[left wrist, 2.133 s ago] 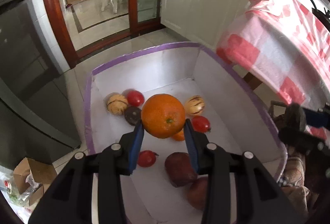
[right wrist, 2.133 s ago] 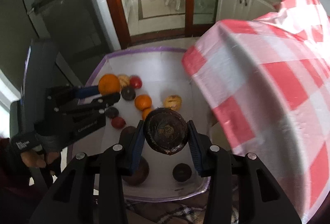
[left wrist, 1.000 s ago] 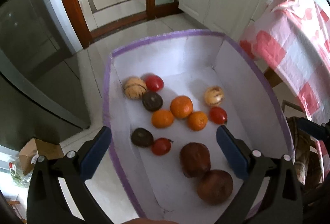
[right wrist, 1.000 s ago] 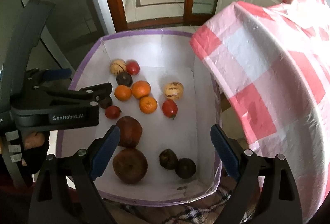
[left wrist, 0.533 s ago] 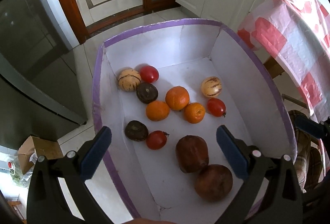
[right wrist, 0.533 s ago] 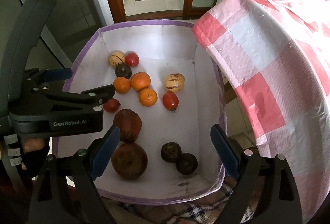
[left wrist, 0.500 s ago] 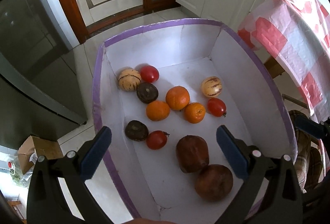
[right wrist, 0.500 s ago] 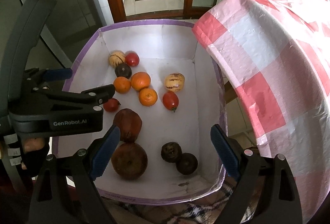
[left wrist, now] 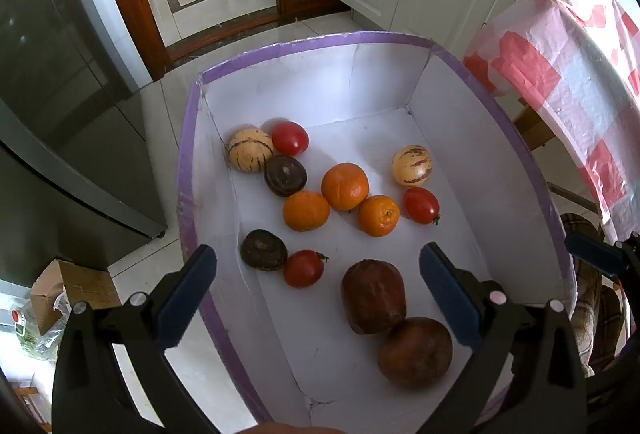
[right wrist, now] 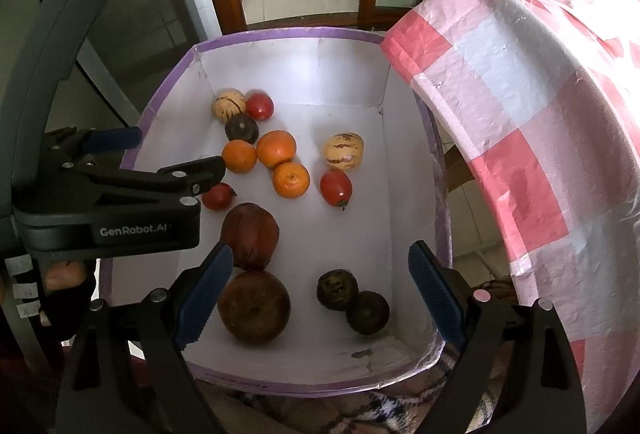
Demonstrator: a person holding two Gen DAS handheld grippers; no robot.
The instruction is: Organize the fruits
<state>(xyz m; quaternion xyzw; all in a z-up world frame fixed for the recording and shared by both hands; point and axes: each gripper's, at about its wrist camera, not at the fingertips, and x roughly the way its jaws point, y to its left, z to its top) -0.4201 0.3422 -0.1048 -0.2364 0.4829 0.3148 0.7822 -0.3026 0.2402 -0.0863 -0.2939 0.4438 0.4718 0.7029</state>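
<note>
Both grippers hang empty above a white box with a purple rim, jaws spread wide. The left gripper stands over the box's near left side; just beyond and below its fingertips lie a red tomato and a dark round fruit, with two large brown fruits close under its right finger. Three oranges cluster farther ahead, touching one another, near the middle of the floor. The right gripper stands over the near edge; two dark fruits touch each other directly between its fingers, nearest of all to it. None of the round fruits shows a marked long axis. The box floor is flat and smooth. To the right, a red-checked cloth overhangs the box; tiled floor and a doorway lie beyond.
</note>
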